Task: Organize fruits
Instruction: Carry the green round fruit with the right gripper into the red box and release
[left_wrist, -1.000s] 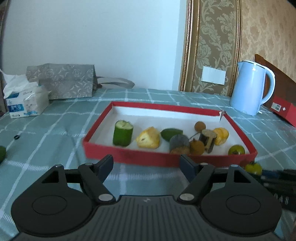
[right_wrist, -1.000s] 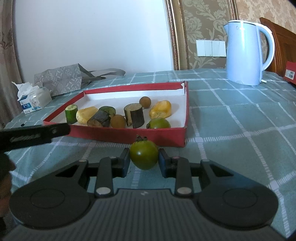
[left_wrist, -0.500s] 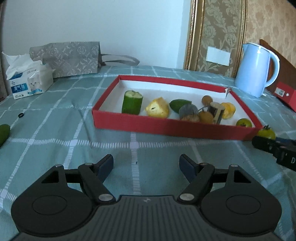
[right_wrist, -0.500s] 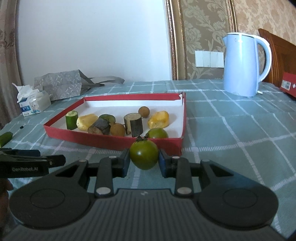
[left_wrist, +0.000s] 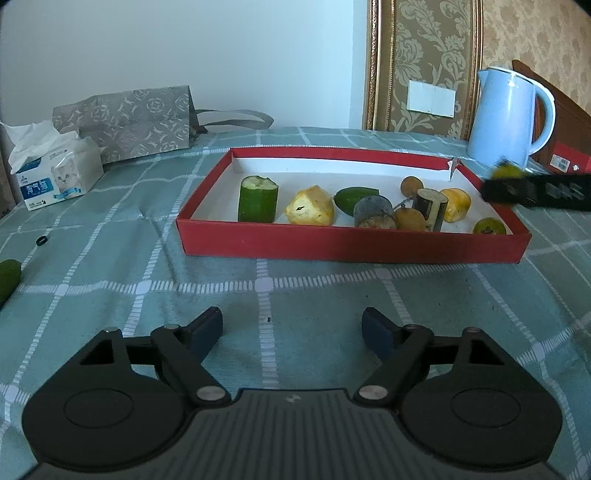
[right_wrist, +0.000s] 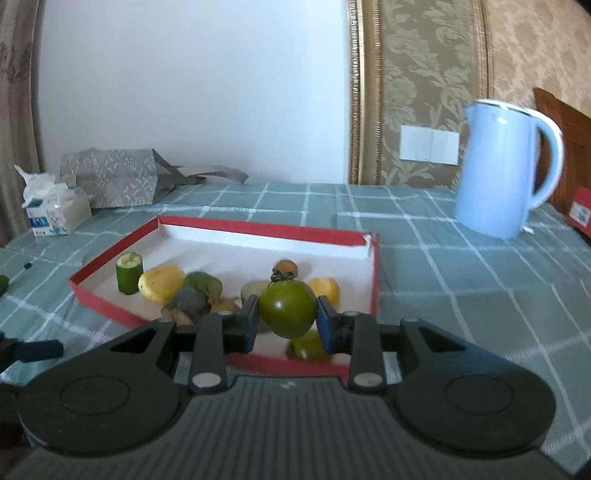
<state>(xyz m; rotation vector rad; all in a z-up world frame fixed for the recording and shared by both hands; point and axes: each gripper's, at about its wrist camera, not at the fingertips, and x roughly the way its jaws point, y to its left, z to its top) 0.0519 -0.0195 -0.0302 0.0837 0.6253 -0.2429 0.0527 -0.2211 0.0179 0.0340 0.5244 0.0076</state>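
A red tray (left_wrist: 332, 242) (right_wrist: 103, 299) with a white floor holds several fruit pieces: a cucumber chunk (left_wrist: 257, 198), a yellow piece (left_wrist: 310, 206), brown pieces and a small green fruit (left_wrist: 489, 226). My right gripper (right_wrist: 286, 325) is shut on a green tomato (right_wrist: 287, 308) and holds it above the tray's near right part. It shows blurred in the left wrist view (left_wrist: 509, 171). My left gripper (left_wrist: 291, 330) is open and empty over the tablecloth, in front of the tray.
A light blue kettle (left_wrist: 508, 116) (right_wrist: 498, 170) stands at the back right. A tissue pack (left_wrist: 55, 170) and a grey paper bag (left_wrist: 125, 123) stand at the back left. A green fruit (left_wrist: 7, 277) and a small black ring (left_wrist: 42, 242) lie at the left.
My right gripper has lifted the green tomato off the cloth and carried it forward over the tray. My left gripper has drawn back from the tray, still open.
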